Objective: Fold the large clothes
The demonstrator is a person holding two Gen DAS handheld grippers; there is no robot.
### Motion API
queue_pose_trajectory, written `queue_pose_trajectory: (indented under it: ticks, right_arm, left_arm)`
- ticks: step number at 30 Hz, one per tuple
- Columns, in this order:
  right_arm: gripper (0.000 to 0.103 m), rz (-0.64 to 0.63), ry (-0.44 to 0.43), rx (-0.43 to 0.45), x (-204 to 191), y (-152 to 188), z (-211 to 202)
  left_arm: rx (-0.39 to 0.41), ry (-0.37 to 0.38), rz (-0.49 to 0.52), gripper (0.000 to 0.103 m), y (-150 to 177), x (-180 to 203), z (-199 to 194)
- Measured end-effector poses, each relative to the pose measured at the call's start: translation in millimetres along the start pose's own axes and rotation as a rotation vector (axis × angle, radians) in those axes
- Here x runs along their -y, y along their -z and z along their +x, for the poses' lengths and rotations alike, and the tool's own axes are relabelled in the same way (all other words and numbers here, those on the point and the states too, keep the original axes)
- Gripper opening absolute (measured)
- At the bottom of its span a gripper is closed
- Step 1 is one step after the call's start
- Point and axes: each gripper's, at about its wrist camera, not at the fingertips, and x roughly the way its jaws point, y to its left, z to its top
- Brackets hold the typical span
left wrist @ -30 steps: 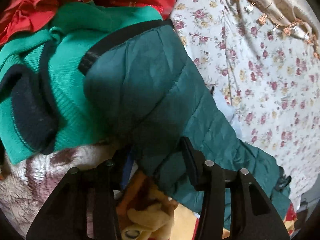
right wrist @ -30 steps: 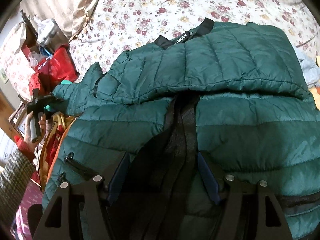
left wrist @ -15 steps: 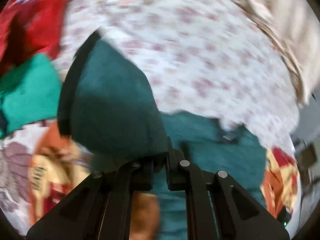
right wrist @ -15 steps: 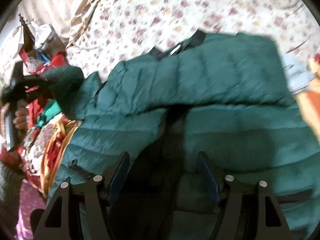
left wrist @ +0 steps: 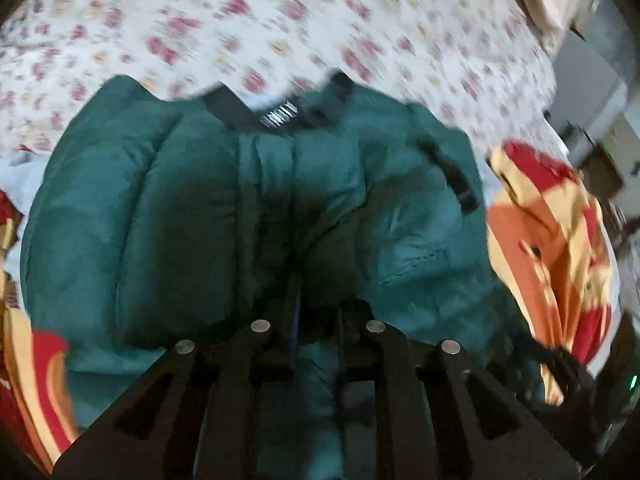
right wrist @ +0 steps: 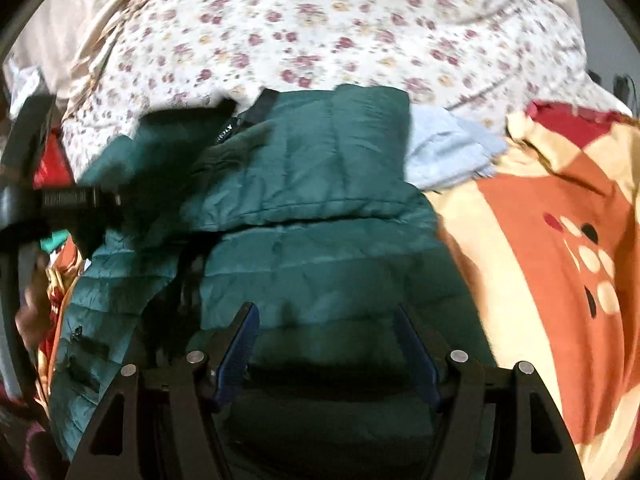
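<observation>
A dark green quilted jacket [right wrist: 320,264] lies on the flowered bed sheet [right wrist: 320,28], collar and black label away from me. In the left wrist view my left gripper [left wrist: 316,320] hangs over the jacket [left wrist: 400,216] with its fingers almost together. A fold of the jacket's sleeve [left wrist: 132,220] is pinched between them, and the jaws are beginning to open. The right wrist view shows that left gripper [right wrist: 100,200] at the left edge with the sleeve [right wrist: 168,144] bunched over the jacket's shoulder. My right gripper [right wrist: 328,344] stands open just above the jacket's lower part, holding nothing.
An orange, red and cream blanket [right wrist: 560,260] lies right of the jacket. A pale blue cloth [right wrist: 448,152] sticks out beside the collar. Red and green clothes [right wrist: 52,168] are piled at the left. A person's hand [right wrist: 34,300] shows at the left edge.
My left gripper shut on the sleeve over the clothes pile, then swept it across onto the jacket's body. The right gripper drifted a little toward the blanket side, still open.
</observation>
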Motion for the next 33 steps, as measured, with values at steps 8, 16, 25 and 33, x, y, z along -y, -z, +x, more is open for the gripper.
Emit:
queue_pose_trajectory:
  ticks: [8,16,25,33]
  right_arm:
    - [0.067,0.072,-0.119,0.057,5.4,-16.8,-24.5]
    - [0.072,0.065,-0.228,0.023,-22.1,-59.9,6.4]
    - [0.010,-0.038,-0.114,-0.177,-59.1,-70.6,72.8]
    - [0.007,-0.173,0.061,-0.003,-81.9,-132.2,25.1]
  left_arm:
    - [0.109,-0.015,0.057,0.055,38.8,10.0,-55.0]
    - [0.232,-0.200,-0.034,0.061,86.6,-38.5,-99.0]
    - [0.318,-0.583,-0.034,0.061,117.2,-98.3,-95.2]
    - [0.282,-0.518,-0.092,0.061,118.2,-127.2,-87.4]
